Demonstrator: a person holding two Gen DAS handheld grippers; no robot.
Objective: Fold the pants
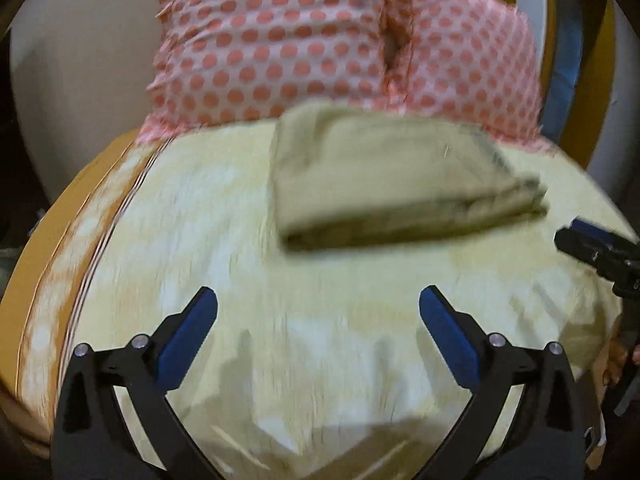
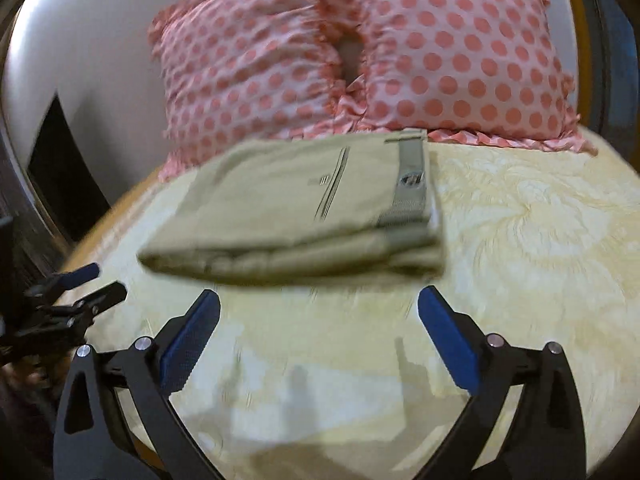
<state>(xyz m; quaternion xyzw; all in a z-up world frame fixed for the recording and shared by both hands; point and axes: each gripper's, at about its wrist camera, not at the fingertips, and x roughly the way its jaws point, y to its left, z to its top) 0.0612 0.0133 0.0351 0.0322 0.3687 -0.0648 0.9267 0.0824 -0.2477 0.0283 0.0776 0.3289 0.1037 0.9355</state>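
Item: khaki pants [image 2: 304, 208], folded into compact stack, lying on yellow bedsheet [image 2: 540, 216] just ahead of your fingertips, polka-dot pillows [image 2: 360, 52] beyond. Your left gripper [image 1: 318, 300]: fingers wide apart, holding nothing. Your right gripper [image 2: 319, 300]: same.

Left wrist view: taken from low over the yellow bedspread [image 1: 224, 240], facing forward between the spread fingers of the left gripper [image 1: 318, 300] toward the polka-dot pillows [image 1: 312, 44]. The folded pants [image 1: 384, 184] are seen right of centre, well ahead; the right gripper [image 1: 596, 252] is caught at the right edge.

Right wrist view: set likewise low, facing the same pillows [image 2: 440, 52], but nearer the pants [image 2: 288, 208], which lie just ahead of the right gripper [image 2: 319, 300]. The left gripper [image 2: 80, 288] is caught at the left edge.

Shared by both views: bedspread [image 2: 520, 216], pants, pillows. Both frames are motion-blurred.
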